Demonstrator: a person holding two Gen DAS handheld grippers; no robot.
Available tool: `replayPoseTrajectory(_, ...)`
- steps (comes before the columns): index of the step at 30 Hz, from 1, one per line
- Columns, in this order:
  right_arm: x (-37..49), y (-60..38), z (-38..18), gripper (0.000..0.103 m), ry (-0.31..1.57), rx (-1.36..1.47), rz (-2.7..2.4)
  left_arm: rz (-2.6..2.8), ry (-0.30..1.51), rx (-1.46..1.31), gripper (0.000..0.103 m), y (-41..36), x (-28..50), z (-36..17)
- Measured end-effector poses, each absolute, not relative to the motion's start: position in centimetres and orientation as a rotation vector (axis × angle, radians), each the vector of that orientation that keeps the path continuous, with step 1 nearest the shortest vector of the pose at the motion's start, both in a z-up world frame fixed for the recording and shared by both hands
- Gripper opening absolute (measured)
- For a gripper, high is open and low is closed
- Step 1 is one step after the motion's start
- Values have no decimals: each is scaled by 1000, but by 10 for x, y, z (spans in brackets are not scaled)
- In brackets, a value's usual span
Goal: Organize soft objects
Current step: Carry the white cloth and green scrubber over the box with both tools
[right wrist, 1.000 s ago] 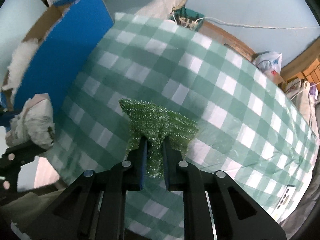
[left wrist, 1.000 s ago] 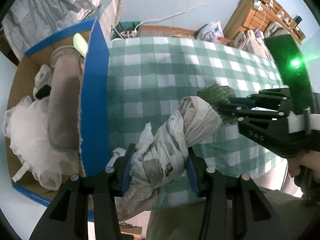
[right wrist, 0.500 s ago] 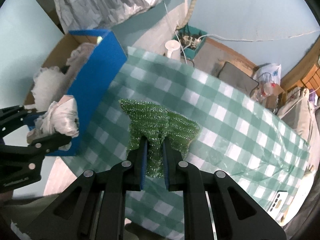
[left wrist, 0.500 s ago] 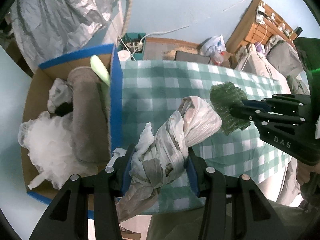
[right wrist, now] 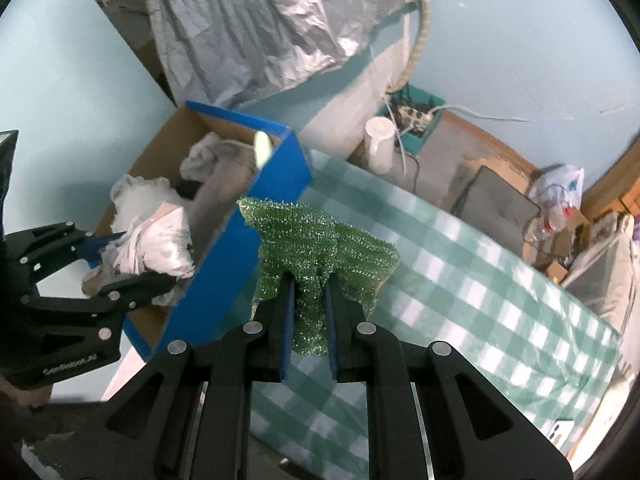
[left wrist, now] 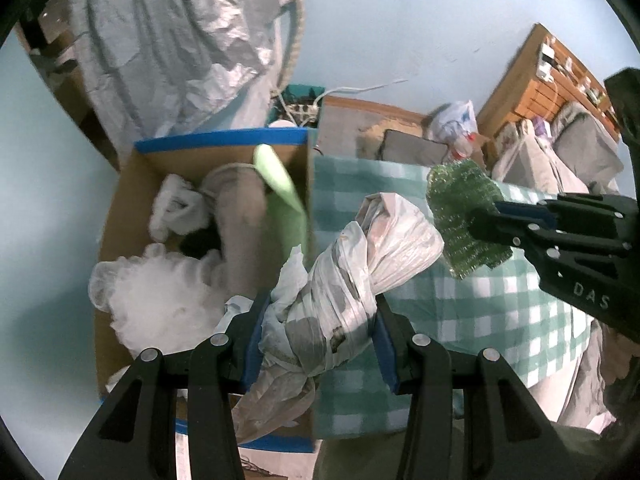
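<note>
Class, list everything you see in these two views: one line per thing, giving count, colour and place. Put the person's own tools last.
Knotted plastic bag bundle: one, white-grey, between the left gripper's pads.
Sparkly mesh scrubber: one, green, pinched by the right gripper.
Cardboard box: one, blue outside, brown inside, beside the table.
Fluffy netting: one, white, in the box.
Plush roll: one, grey, in the box.
Checked tablecloth: one, green-white, on the table.
Silver sheet: one, hanging behind the box.
Left hand-held gripper: black, blue pads.
Right hand-held gripper: black, blue pads.
</note>
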State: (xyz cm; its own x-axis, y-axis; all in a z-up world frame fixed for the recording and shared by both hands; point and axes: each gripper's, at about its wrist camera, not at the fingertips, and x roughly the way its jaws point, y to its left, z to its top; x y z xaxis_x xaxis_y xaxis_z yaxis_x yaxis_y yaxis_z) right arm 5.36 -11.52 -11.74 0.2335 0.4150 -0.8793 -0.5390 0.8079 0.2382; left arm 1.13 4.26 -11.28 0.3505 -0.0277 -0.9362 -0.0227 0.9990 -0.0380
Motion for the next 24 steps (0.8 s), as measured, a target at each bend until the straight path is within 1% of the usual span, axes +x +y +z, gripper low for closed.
replayPoseTrajectory(13,65,-44,-109,12,1140,-140,746,97,1178,-77,48,111,34,-109)
replayPoseTrajectory(24,83,16,-122,12,1171,-137,781,146,1193,-103,48,161,61,-128)
